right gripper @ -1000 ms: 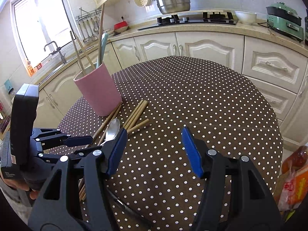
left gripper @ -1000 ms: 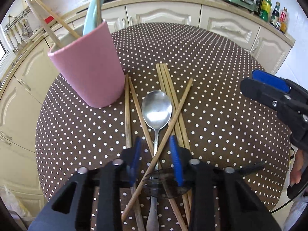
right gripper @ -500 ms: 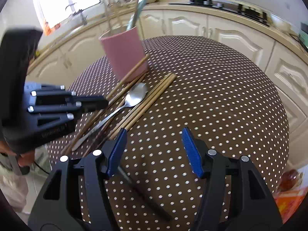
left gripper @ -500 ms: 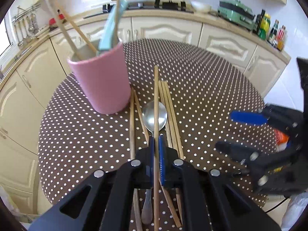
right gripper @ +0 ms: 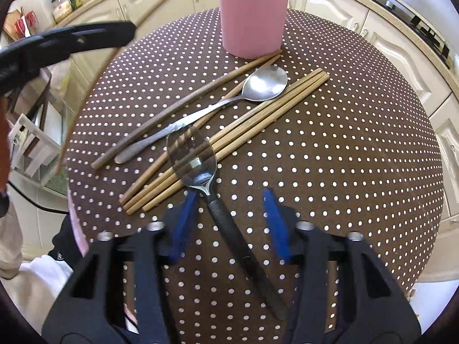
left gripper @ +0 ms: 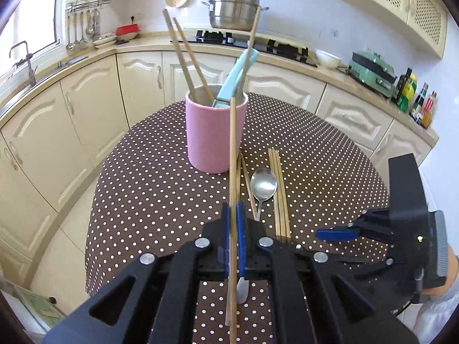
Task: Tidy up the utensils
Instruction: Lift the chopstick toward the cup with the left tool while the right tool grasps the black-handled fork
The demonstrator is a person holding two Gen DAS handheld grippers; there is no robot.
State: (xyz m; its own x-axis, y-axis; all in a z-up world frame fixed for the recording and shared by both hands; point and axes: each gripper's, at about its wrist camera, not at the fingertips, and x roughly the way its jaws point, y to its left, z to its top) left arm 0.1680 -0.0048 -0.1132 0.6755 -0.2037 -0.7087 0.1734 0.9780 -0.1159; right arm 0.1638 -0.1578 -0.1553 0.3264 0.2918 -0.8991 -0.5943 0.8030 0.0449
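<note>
Lifted off the tabletop [left gripper: 160, 177], one chopstick [left gripper: 233, 154] sits clenched in the left gripper [left gripper: 234, 229], just before the pink cup [left gripper: 213, 134]. Right gripper [right gripper: 229, 220] is closing around a black-handled fork [right gripper: 218, 209]. Spoon [right gripper: 258, 86] and chopsticks beside the cup remain.

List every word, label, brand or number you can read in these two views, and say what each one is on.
None can be read.
The bottles on the counter in the left wrist view carry labels, too small to read.
The jars on the counter in the right wrist view carry labels, too blurred to read.
</note>
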